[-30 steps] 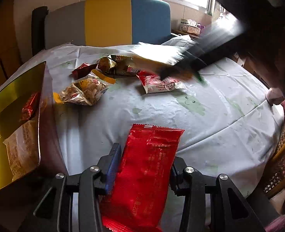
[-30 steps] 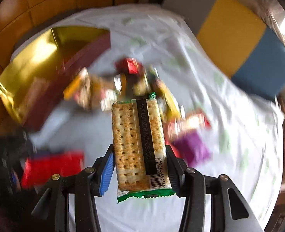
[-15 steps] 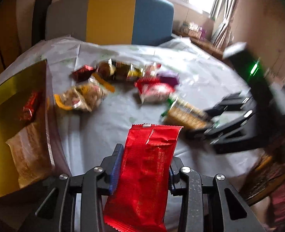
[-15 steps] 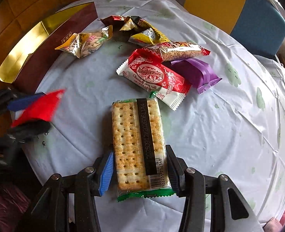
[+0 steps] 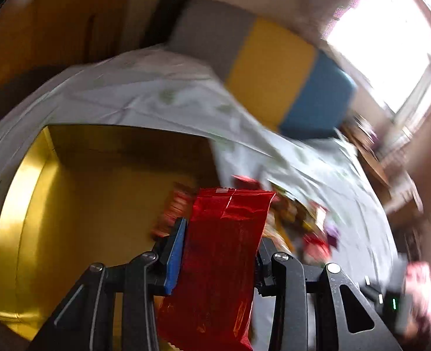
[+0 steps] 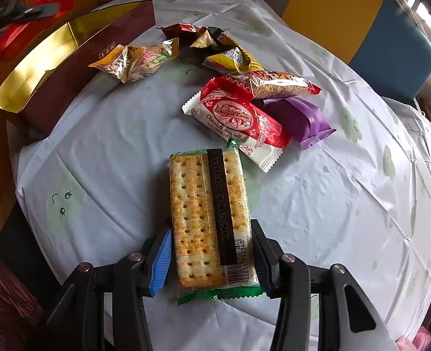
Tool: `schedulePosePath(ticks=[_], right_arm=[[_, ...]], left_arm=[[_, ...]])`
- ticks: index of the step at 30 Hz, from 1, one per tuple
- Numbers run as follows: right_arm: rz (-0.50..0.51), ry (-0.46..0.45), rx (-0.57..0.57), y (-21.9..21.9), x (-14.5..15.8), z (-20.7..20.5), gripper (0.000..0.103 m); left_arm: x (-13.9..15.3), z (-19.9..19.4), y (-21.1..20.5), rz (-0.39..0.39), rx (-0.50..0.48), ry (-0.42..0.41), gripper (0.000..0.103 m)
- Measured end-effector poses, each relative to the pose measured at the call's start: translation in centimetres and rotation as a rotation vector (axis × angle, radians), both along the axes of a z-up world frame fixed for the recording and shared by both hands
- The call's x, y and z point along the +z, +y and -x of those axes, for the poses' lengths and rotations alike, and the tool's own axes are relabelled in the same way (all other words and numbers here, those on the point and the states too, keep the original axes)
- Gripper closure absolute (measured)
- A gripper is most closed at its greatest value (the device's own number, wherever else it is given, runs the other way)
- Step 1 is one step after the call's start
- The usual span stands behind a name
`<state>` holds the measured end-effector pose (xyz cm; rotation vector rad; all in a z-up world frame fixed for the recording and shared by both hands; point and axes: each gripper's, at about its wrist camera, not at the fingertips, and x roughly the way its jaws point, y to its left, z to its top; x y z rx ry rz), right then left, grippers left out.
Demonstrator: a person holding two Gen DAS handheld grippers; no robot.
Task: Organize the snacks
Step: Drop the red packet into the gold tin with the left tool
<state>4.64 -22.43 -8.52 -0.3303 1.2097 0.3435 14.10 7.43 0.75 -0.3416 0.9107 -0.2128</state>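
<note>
My left gripper [image 5: 218,251] is shut on a shiny red snack packet [image 5: 224,248] and hangs over the open gold-lined box [image 5: 69,193], where another reddish packet [image 5: 174,213] lies; this view is blurred. In the right wrist view, my right gripper [image 6: 211,254] is shut on a clear pack of crackers [image 6: 209,216] with green ends, held above the white tablecloth [image 6: 346,204]. The left gripper with its red packet [image 6: 25,14] appears blurred at the top left, above the gold box [image 6: 54,55].
Loose snacks lie in a cluster on the cloth: a red-and-white chocolate roll [image 6: 238,120], a purple packet [image 6: 303,120], a sesame bar [image 6: 276,84], a nut bag [image 6: 136,61] and dark foil packets [image 6: 215,44]. A grey, yellow and blue chair back [image 6: 361,14] stands behind the table.
My left gripper swung left and up with the red packet, from above the cloth to over the gold box, and rolled. My right gripper with the crackers has settled above the near cloth.
</note>
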Motion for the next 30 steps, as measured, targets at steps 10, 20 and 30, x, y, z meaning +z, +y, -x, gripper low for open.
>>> schedulePosePath(ticks=[10,20,30], right_arm=[[-0.006,0.004,0.002,0.0,0.1,0.0,0.053],[-0.006,0.001,0.008,-0.5,0.0,-0.4,0.053],[0.024,-0.024,0.026,0.0,0.0,0.0,0.053]], left_arm=[[-4.8,-9.2,2.4,-0.024,0.131,0.166,0.063],[-4.2,-9.2,2.1,-0.098,0.140,0.116,0.038],[-2.5,-0.1,1.3,-0.224,0.155,0.003,0.038]])
